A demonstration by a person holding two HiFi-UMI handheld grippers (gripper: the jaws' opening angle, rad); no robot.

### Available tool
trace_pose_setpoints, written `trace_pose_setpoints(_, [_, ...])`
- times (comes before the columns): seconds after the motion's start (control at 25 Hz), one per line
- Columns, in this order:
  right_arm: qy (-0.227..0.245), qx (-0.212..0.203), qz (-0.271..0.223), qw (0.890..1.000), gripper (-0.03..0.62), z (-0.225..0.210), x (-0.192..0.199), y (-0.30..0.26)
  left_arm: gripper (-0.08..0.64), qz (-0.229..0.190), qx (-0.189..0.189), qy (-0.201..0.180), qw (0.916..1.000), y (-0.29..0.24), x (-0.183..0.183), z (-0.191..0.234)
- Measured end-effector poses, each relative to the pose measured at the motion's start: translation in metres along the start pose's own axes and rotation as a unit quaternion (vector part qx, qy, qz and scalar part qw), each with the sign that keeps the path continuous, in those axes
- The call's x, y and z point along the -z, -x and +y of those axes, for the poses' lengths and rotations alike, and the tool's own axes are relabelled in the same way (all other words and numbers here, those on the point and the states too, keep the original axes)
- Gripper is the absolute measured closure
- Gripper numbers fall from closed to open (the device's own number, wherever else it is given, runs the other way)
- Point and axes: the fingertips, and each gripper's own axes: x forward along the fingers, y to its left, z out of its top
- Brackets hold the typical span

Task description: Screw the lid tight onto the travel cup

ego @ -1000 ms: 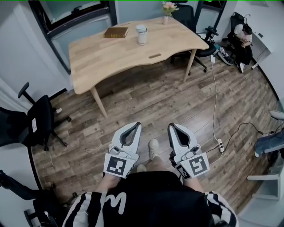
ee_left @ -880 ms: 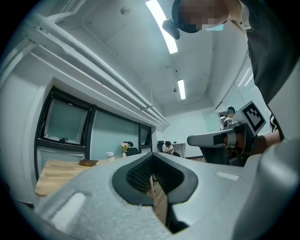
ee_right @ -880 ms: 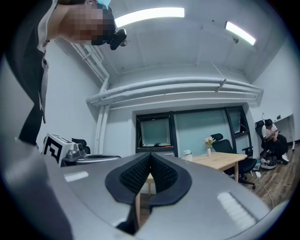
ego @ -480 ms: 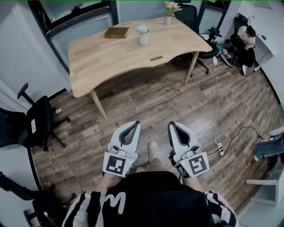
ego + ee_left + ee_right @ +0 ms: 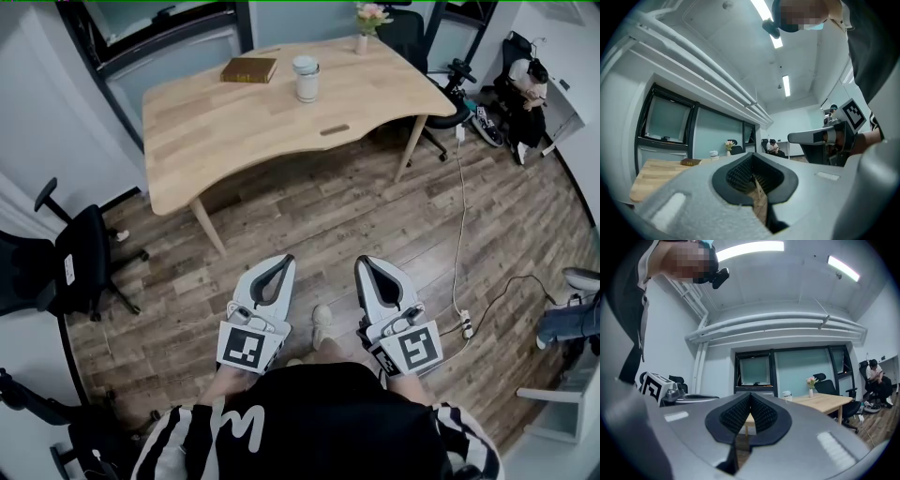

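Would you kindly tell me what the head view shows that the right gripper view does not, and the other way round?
Only the head view: the brown book on the wooden table, and the marker cube on the right gripper. Only the right gripper view: the ceiling light, the white pipes, and that gripper's jaws seen head-on, closed with nothing between them. Both: the table, the travel cup, the flower vase, a seated person and the left gripper.
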Motion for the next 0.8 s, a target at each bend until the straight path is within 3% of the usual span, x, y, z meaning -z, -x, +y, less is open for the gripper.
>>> trace_pose_setpoints(0.8, [0.008, -0.024, 0.001, 1.000, 0.592, -0.069, -0.007, -0.079, 0.558, -0.006, -0.022, 0.003, 0.9997, -0.091, -0.005, 0.047])
